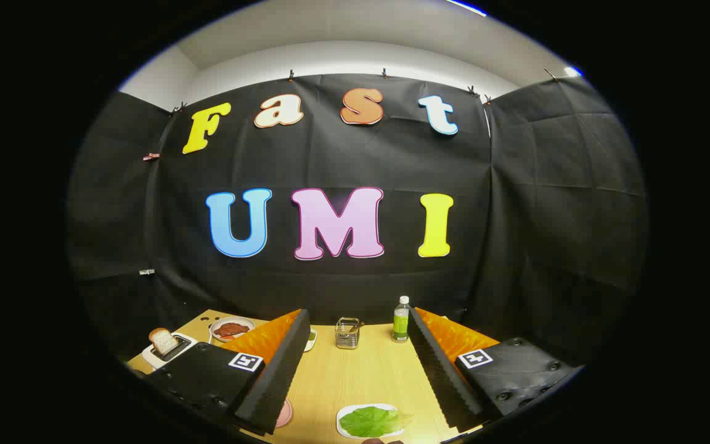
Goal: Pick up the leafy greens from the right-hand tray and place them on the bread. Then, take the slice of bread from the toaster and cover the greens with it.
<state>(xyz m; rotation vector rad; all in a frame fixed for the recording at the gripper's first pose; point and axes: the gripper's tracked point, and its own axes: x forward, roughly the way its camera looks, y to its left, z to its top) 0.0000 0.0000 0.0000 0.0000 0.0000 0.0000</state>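
My gripper [358, 364] is open, its two black ridged fingers [281, 370] spread wide above the wooden table [355, 376]. Between the fingers and close to me lies a leafy green [370, 422] on a small white tray [346, 417]. Beyond the left finger stands a white toaster [168, 351] with a slice of bread [162, 340] sticking up out of its slot. Nothing is held.
A white plate with reddish food [232, 328] sits behind the toaster. A small metal basket [347, 333] and a green-labelled bottle [401, 319] stand at the table's far edge. A pink round object [285, 413] peeks out beside the left finger.
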